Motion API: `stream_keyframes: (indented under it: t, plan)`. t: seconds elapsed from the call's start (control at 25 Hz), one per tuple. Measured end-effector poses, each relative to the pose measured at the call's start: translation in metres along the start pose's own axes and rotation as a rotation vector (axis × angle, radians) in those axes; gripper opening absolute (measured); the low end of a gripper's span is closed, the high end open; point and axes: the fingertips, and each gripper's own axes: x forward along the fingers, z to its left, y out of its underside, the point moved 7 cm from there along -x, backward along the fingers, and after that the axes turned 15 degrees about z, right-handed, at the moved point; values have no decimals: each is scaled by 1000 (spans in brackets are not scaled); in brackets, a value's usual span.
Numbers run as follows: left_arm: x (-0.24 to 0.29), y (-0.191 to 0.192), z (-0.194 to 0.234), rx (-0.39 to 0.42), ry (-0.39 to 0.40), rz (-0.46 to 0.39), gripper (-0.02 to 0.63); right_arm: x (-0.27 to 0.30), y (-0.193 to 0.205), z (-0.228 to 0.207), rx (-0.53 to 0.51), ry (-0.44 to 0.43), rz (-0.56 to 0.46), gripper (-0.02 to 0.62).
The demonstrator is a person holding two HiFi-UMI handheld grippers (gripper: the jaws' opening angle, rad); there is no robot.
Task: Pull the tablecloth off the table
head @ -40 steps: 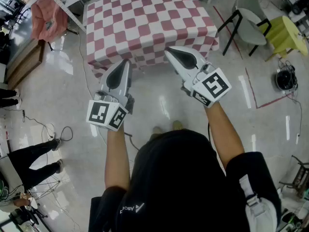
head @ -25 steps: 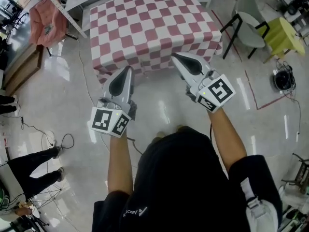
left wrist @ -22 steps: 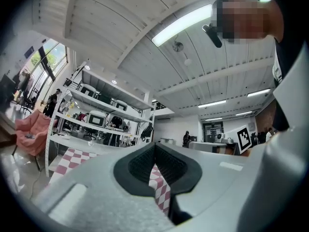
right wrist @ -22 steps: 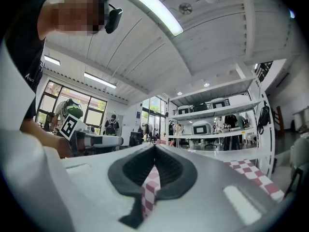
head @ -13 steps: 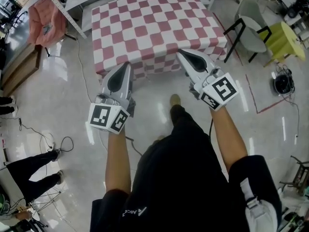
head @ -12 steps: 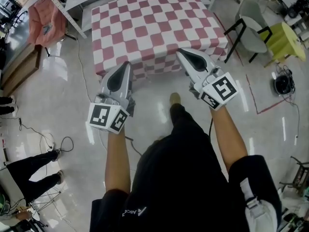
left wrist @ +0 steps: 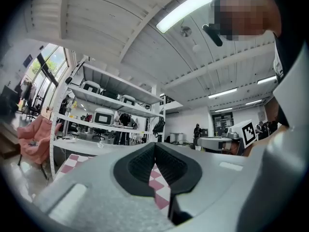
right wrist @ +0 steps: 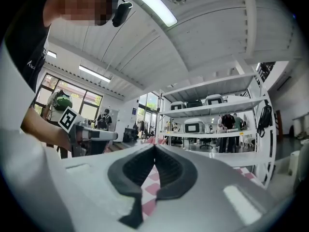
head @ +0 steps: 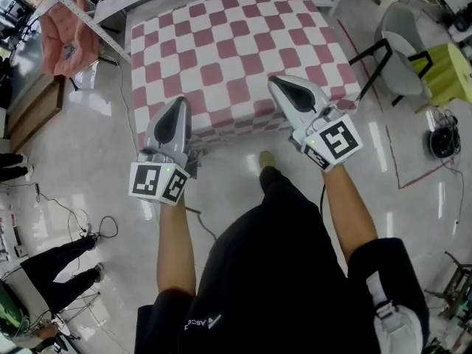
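Note:
A red-and-white checked tablecloth (head: 236,50) covers the table ahead and hangs over its near edge. My left gripper (head: 178,102) is shut, its tip over the cloth's near left edge. My right gripper (head: 274,80) is shut too, its tip above the cloth near the front right. In the left gripper view the jaws (left wrist: 154,144) meet with nothing between them, and checked cloth (left wrist: 160,190) shows below. In the right gripper view the jaws (right wrist: 154,146) are likewise closed and empty above the cloth (right wrist: 150,185). Whether either tip touches the cloth I cannot tell.
A pink chair (head: 63,32) and a metal shelf frame (head: 81,13) stand at the table's left. A grey chair (head: 402,50) and a yellow seat (head: 453,72) are on the right. Cables (head: 96,223) lie on the glossy floor, and a person's legs (head: 63,271) show at lower left.
The person has stepped toward the table, one foot forward. Both grippers have come from short of the cloth's hanging edge to over it. Their jaws stay shut.

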Motion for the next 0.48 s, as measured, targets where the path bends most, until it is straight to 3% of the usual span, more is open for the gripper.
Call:
stream_keyframes:
  t: [0.28, 0.48]
  plan:
    - [120, -9, 35, -10, -91, 36, 11, 64, 17, -124, -2, -26, 32, 0]
    - [179, -13, 59, -8, -143, 84, 11, 108, 33, -179, 27, -45, 86, 0]
